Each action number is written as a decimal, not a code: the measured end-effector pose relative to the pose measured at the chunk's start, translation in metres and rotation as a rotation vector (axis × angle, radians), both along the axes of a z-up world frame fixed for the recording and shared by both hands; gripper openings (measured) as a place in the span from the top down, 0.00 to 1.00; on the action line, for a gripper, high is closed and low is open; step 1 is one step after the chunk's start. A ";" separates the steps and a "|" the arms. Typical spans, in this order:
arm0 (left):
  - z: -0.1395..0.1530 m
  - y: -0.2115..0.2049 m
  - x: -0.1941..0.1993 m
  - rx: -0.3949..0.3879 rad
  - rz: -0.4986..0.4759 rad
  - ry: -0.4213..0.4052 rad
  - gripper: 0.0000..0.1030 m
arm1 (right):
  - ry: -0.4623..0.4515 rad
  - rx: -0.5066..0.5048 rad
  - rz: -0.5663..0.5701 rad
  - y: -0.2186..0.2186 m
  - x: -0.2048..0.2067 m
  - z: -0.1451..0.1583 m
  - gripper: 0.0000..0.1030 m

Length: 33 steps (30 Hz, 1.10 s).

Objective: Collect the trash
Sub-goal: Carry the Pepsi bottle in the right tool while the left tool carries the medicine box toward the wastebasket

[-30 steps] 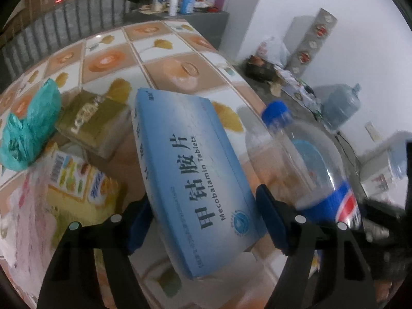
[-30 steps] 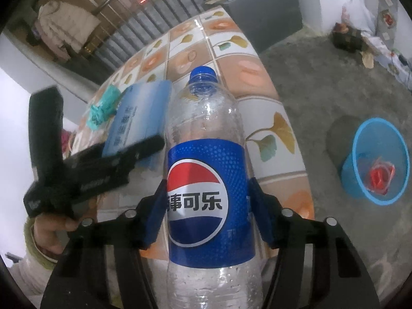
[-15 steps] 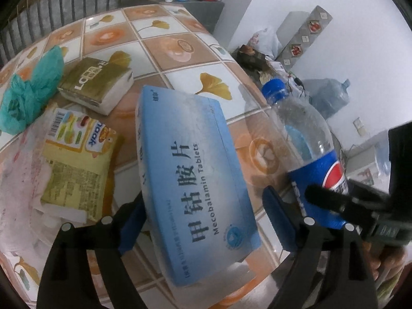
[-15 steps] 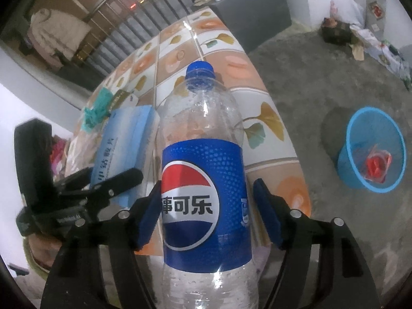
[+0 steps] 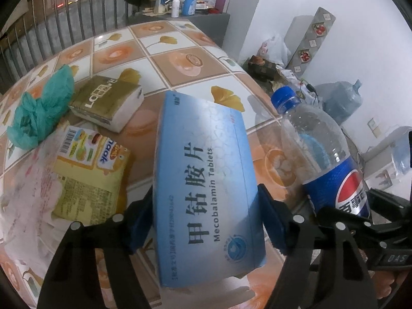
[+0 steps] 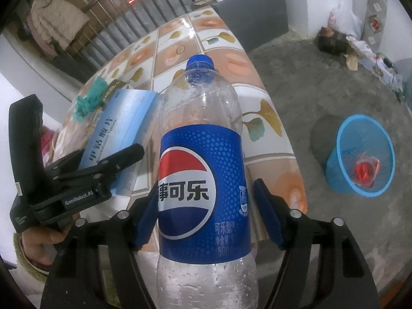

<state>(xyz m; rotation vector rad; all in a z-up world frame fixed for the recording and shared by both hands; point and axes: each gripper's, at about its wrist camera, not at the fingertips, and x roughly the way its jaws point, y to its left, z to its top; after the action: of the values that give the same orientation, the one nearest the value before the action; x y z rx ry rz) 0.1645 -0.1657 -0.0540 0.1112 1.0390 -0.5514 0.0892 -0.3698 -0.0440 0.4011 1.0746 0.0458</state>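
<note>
Blue mesh bin (image 6: 360, 154) at three o'clock of right gripper (image 6: 206, 213), nearer than left gripper (image 5: 203, 219). Clamped respectively: upright Pepsi bottle (image 6: 203, 180), tablet box (image 5: 206, 180).

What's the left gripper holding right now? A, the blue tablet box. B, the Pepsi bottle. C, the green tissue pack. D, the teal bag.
A: the left gripper has its jaws against both sides of the blue tablet box; the right gripper has the Pepsi bottle.
</note>
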 end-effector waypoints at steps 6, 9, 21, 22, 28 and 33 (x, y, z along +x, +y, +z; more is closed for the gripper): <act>0.000 0.003 -0.002 -0.019 0.006 0.001 0.32 | -0.013 0.020 -0.010 0.000 -0.003 0.001 0.45; 0.001 0.005 -0.005 -0.030 0.008 0.000 0.32 | -0.018 0.030 -0.015 -0.002 -0.005 0.002 0.45; 0.019 0.005 -0.027 -0.033 -0.015 -0.074 0.33 | -0.036 0.049 -0.027 -0.005 -0.010 0.008 0.46; 0.021 0.005 -0.028 -0.031 -0.017 -0.084 0.33 | -0.041 0.052 -0.030 -0.005 -0.011 0.009 0.46; 0.032 0.005 -0.035 -0.032 -0.026 -0.125 0.33 | -0.058 0.067 -0.038 -0.008 -0.016 0.013 0.46; 0.039 0.005 -0.040 -0.031 -0.033 -0.154 0.33 | -0.069 0.066 -0.037 -0.009 -0.020 0.016 0.46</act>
<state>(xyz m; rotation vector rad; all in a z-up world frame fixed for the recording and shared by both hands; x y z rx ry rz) 0.1245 -0.1607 -0.0152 0.1418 0.8797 -0.5791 0.0696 -0.3786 -0.0276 0.4760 0.9995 0.0616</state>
